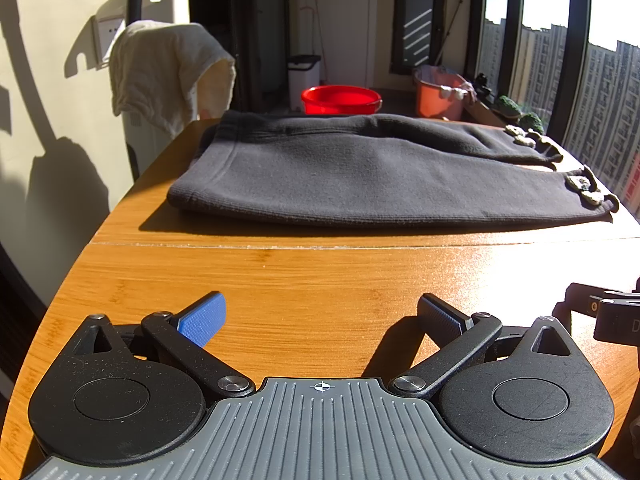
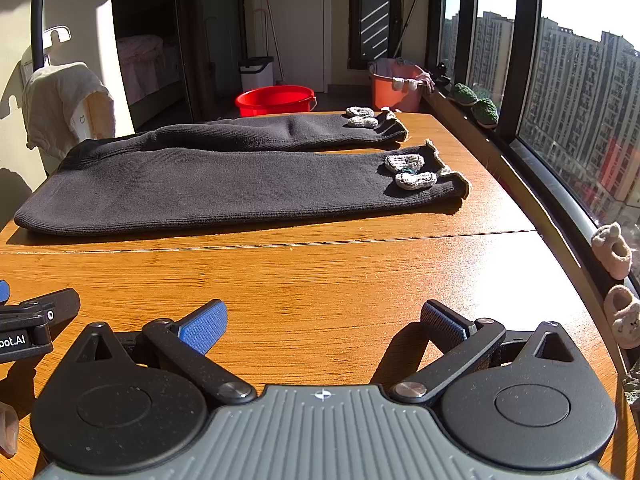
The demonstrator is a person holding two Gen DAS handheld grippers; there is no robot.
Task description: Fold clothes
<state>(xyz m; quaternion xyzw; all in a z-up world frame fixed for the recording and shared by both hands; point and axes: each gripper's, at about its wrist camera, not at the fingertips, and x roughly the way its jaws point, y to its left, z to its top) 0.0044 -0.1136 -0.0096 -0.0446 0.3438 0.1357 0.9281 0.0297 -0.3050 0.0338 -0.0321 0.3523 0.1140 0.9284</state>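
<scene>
A pair of dark grey knit trousers [image 2: 224, 184] lies flat across the far half of a wooden table [image 2: 320, 280], filling the middle band of both views. In the right wrist view the waist end is at the left and the two legs run to the right, lying side by side with a narrow strip of table between them. Each cuff carries small pale crocheted decorations [image 2: 410, 172], and the cuff edges are frilled. In the left wrist view the same trousers [image 1: 360, 176] show a ribbed waistband at the left of the frame.

Both grippers are low at the near edge of the table, well apart from the garment. The left gripper [image 1: 320, 320] has its jaws spread wide with nothing between them, only bare wood. The right gripper [image 2: 324, 326] is likewise spread wide and empty. Each shows at the side edge of the other's view.

Beyond the table, a red basin [image 1: 340, 100] and an orange tub [image 1: 438, 96] stand on the floor. A cream towel [image 1: 160, 68] is draped at the upper left. Windows [image 2: 580, 92] fill the right, with small slippers [image 2: 612, 250] on the sill.
</scene>
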